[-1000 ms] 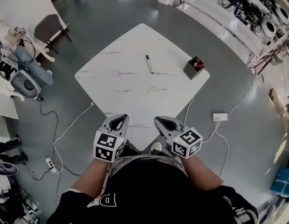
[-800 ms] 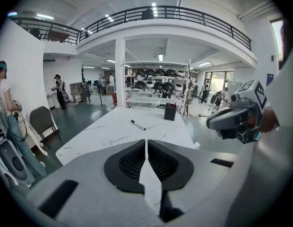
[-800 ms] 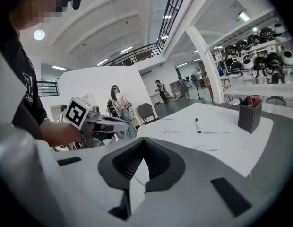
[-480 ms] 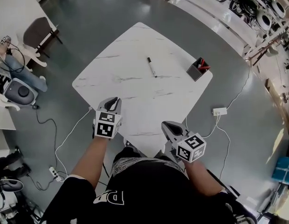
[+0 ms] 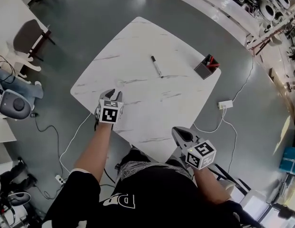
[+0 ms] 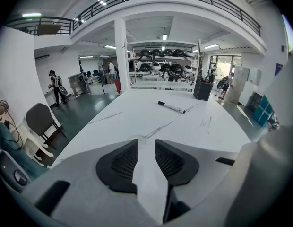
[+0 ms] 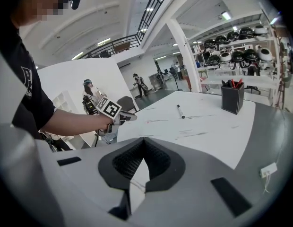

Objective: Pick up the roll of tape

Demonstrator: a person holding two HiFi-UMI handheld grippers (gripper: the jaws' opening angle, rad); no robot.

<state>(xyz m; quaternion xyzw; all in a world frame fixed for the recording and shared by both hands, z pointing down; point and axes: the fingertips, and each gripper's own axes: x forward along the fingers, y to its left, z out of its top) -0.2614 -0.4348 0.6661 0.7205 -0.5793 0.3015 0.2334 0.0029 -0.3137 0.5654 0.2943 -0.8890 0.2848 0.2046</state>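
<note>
No roll of tape shows in any view. My left gripper hangs over the left near edge of the white marble table. Its jaws are opening, with a narrow gap and nothing between them. My right gripper is off the table's near corner, its tips touching and empty. A black-and-white marker lies mid-table, ahead of the left gripper. A dark pen holder with red and black pens stands at the right corner.
A chair stands on the grey floor at the left. A white power strip and cables trail beside the table's right side. Racks of round devices line the far wall, and people stand in the background.
My left gripper has moved forward and left, out over the table's edge, and its jaws have parted. The right gripper has sunk a little toward the near corner.
</note>
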